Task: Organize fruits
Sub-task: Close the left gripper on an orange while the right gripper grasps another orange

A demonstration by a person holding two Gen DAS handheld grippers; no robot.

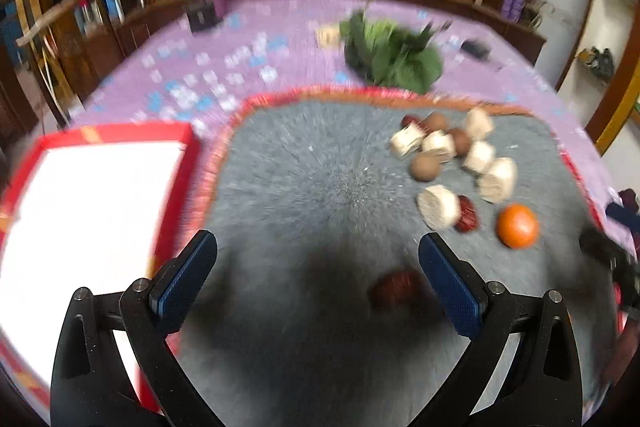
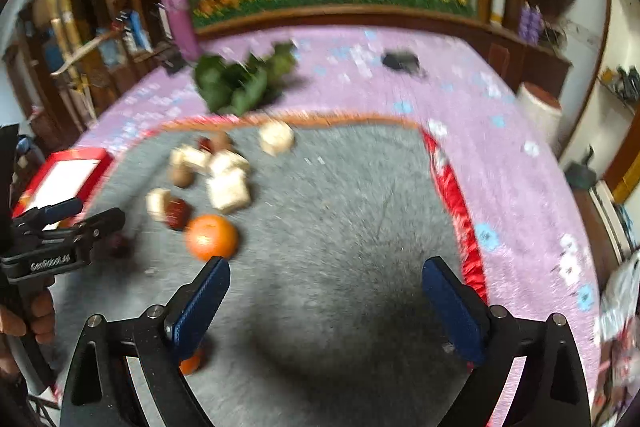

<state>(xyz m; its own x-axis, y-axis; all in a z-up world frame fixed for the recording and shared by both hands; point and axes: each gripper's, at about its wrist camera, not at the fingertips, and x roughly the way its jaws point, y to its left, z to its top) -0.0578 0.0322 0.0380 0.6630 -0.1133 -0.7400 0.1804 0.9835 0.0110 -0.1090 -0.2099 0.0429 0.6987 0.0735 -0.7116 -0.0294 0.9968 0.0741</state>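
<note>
left gripper point(image 1: 318, 259): wide open, empty, over grey mat point(image 1: 312, 167)
right gripper point(image 2: 326, 279): open too, orange point(image 2: 211, 237) just beside

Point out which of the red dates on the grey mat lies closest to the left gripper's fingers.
The lone red date in the shadow just inside the left gripper's right finger; the other dates lie farther off among the pale chunks.
</note>
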